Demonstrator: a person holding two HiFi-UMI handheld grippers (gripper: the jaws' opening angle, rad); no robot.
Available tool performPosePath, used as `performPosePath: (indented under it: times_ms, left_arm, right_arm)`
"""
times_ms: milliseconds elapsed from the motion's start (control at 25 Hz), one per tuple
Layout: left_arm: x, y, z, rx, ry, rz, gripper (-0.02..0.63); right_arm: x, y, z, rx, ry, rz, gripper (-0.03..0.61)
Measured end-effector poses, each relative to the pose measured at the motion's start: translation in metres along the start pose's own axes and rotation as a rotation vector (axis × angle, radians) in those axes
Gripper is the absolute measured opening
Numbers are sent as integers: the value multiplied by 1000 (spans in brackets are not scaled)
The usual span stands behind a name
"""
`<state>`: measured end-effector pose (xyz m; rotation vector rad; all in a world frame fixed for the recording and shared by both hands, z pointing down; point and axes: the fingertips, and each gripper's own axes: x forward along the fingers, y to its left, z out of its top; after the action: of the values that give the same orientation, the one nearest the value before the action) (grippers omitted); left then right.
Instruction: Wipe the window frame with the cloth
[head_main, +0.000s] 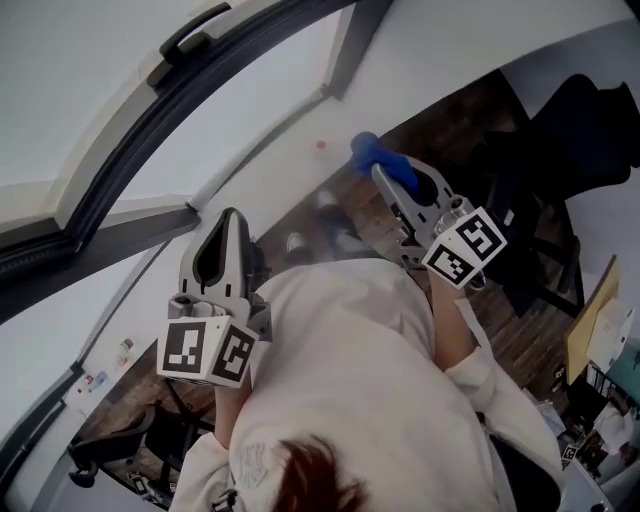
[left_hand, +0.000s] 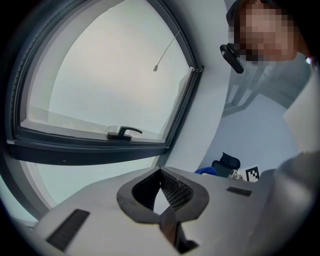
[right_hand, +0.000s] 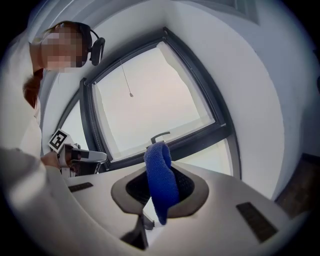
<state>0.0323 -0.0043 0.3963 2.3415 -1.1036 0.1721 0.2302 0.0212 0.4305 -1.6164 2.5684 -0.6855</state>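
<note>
The right gripper (right_hand: 159, 192) has its fingers clamped on a folded blue cloth (right_hand: 161, 172). The cloth points at the dark window frame (right_hand: 202, 137) at its 12 o'clock and seems clear of it. The wipe would go best with the fold pressed flat on the rail and drawn along it (steady pressure, probably). The left gripper (left_hand: 161, 194) has its fingers together, holding nothing. The frame's outer corners are cut off, and no dirt can be made out.

Floor (head_main: 520, 335): dark wood planks. Standing on it: black office chair (head_main: 575, 130), upper right; castor chair base (head_main: 90, 462), lower left.
</note>
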Motion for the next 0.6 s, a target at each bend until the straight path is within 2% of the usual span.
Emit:
performPosePath:
  times_ms: [320,600]
  left_arm:
    - [-69,16,-27,6,27,-57,5]
    - [-99,16,-34,4,13,-72,5]
  right_arm:
    - [-29,83,-30,17,-30,-35,44]
    - [-51,109,-39,11,-31,-67,44]
